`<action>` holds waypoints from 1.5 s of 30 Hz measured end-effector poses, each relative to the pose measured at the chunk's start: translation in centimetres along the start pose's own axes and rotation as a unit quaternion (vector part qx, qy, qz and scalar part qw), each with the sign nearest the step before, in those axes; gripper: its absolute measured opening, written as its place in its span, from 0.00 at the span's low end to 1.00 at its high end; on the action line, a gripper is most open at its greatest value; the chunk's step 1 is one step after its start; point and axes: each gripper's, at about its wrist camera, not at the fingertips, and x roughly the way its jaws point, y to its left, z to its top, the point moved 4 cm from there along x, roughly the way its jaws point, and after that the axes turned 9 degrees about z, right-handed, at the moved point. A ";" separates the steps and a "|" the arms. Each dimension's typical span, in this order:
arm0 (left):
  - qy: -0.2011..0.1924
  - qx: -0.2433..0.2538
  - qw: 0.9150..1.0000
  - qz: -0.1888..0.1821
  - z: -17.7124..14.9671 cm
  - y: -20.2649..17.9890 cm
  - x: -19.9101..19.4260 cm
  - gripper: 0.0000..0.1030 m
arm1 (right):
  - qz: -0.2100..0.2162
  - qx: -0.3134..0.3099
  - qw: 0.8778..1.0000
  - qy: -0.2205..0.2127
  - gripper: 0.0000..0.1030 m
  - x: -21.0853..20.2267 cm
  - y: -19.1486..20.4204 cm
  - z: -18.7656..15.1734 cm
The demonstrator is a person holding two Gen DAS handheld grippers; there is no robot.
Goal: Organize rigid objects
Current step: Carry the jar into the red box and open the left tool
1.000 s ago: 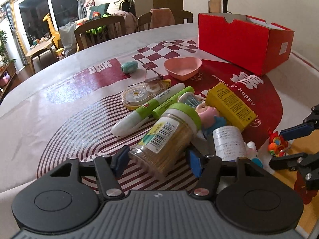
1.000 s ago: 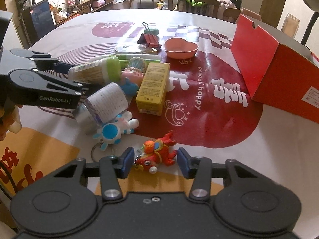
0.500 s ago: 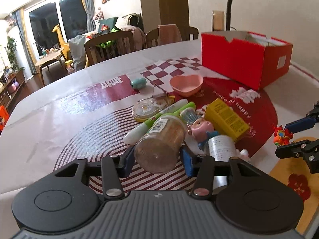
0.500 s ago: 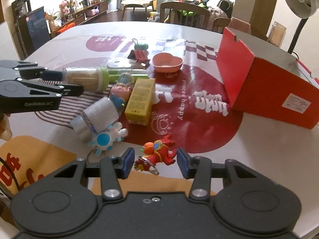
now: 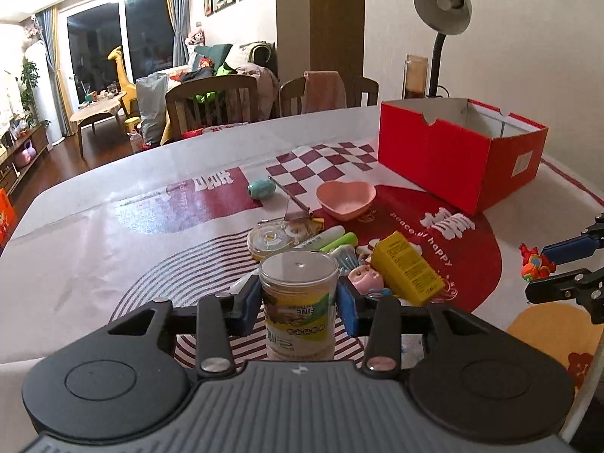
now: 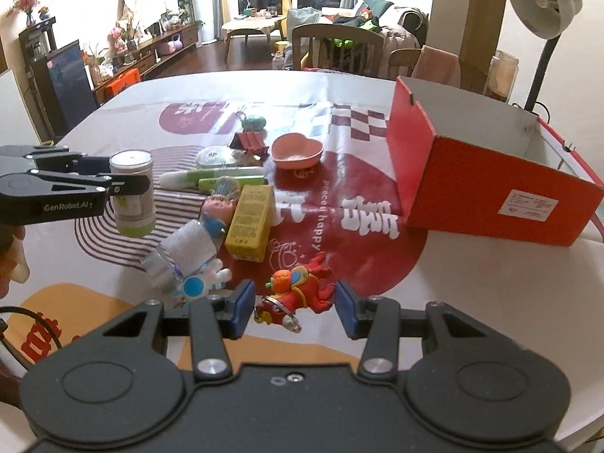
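Observation:
My left gripper (image 5: 299, 304) is shut on a clear toothpick jar (image 5: 298, 302) with a green lid, held upside down above the table; it also shows in the right wrist view (image 6: 133, 192). My right gripper (image 6: 294, 304) is open around a red toy keychain figure (image 6: 296, 288) that lies on the table between its fingers. A red open box (image 5: 460, 151) stands at the far right. A pile of objects lies in the middle: a yellow carton (image 5: 407, 268), a pink doll (image 5: 362, 277), green markers (image 5: 332, 239), a tape dispenser (image 5: 271, 239), a pink heart bowl (image 5: 345, 198).
A clear labelled bottle (image 6: 185, 251) and a blue-white toy keychain (image 6: 200, 283) lie left of my right gripper. A teal object (image 5: 260, 188) and red clips (image 6: 249, 139) lie further back. A desk lamp (image 5: 441, 19) and chairs (image 5: 211, 102) stand behind the table.
My left gripper closed on the toothpick jar, lifted it off the pile and turned it upright with the lid down. My right gripper stayed open around the red toy.

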 end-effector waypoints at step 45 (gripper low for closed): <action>0.031 0.024 0.993 -0.108 23.6 -23.7 12.3 0.40 | -0.015 -0.024 0.999 0.022 0.44 3.4 -27.5 12.2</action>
